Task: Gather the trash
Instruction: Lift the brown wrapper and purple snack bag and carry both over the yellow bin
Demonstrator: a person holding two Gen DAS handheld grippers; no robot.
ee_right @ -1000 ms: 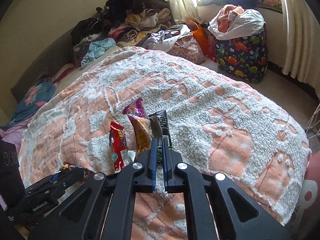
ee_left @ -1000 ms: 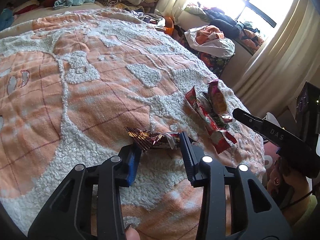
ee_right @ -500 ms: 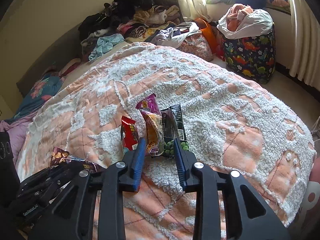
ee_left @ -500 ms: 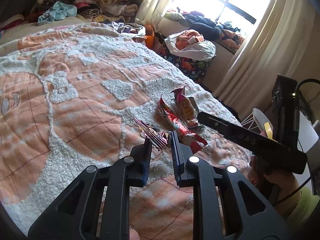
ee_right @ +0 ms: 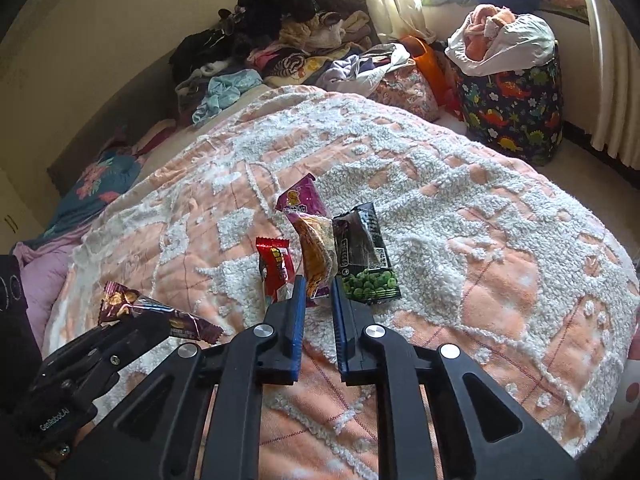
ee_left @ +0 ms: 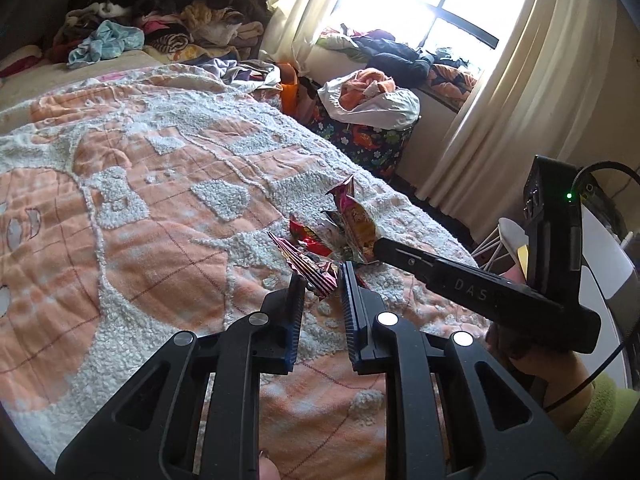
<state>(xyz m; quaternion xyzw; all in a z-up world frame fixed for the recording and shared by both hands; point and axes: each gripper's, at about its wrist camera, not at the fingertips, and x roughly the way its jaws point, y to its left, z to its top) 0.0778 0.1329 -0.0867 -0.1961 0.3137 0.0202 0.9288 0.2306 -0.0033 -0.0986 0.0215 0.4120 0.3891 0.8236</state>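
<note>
My left gripper point(ee_left: 322, 278) is shut on a shiny maroon snack wrapper point(ee_left: 310, 266), held above the orange-and-white bedspread point(ee_left: 160, 208); the wrapper also shows in the right wrist view point(ee_right: 160, 314). My right gripper point(ee_right: 318, 286) is open, its fingertips at the near end of a yellow-and-purple snack packet point(ee_right: 314, 240) that stands between a red wrapper point(ee_right: 276, 268) and a black-and-green pea packet point(ee_right: 366, 260). The same pile point(ee_left: 348, 220) lies just beyond my left gripper.
Heaps of clothes point(ee_right: 280, 52) lie at the head of the bed. A dinosaur-print bag point(ee_right: 516, 100) stuffed with laundry stands on the floor by the curtain point(ee_left: 500, 112) and window. The bed edge drops off at the right.
My left gripper closed on the maroon wrapper and lifted it off the bedspread. My right gripper went from shut to open and moved up to the packet pile.
</note>
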